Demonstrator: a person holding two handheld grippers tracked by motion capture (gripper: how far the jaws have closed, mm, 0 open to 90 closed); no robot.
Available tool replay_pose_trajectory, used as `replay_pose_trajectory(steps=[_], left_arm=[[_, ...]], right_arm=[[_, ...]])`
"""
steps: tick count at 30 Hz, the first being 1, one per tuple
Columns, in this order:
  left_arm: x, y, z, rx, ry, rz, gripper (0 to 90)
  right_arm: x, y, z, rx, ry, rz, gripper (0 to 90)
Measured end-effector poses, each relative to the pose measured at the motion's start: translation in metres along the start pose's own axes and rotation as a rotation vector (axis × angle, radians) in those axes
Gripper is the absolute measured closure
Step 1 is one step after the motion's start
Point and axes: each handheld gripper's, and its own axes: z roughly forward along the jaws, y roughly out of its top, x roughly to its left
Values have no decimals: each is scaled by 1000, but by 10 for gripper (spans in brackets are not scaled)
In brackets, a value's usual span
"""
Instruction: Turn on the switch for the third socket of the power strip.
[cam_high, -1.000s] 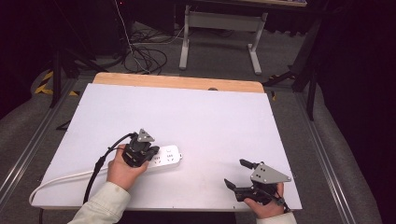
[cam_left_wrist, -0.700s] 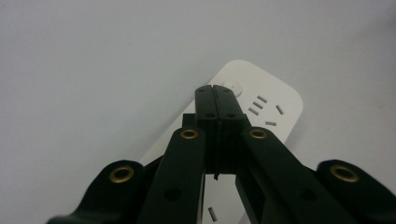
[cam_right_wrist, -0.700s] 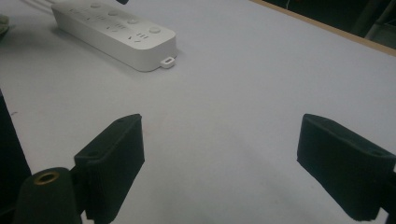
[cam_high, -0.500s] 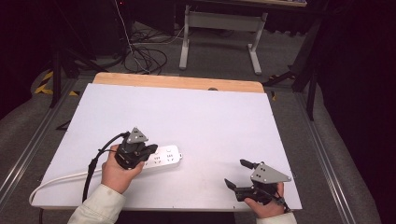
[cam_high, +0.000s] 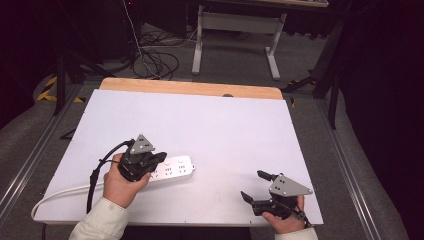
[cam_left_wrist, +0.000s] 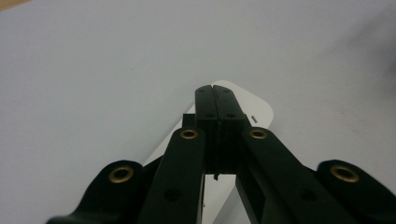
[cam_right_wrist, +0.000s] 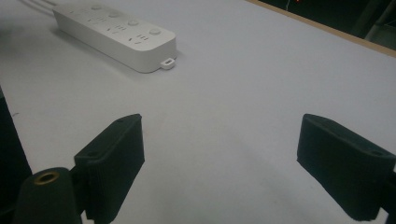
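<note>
White table (cam_high: 210, 125), dark room behind. Left gripper (cam_high: 159, 159) above power strip (cam_high: 175, 169), fingers pressed together, empty. Right gripper (cam_high: 254, 186) right of strip, fingers wide.

My left gripper (cam_high: 159, 159) is black all over, with a grey three-cornered plate on top that has small dark holes in it. A thick black cable loops out of its back. Up close, its two long black arms carry round brass rings and small screw holes. My right gripper (cam_high: 254, 186) is black too, with the same kind of grey plate. Its two pads are thick, dark blocks, and one brass ring sits low on its arm. I wear cream-coloured sleeves (cam_high: 97, 224).
</note>
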Motion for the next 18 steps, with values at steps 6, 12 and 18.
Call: replay_pose_trajectory(steps=[6,12,18], left_arm=[[-4,3,-5,-26,-34,1,680],[-4,5,-16,-86,-66,23,407],[-1,-1,-33,-141,-80,37,259]], right_arm=[[0,0,0,-2,2,1,155],[0,0,0,-2,0,0,155],[1,0,-1,-3,0,6,155]])
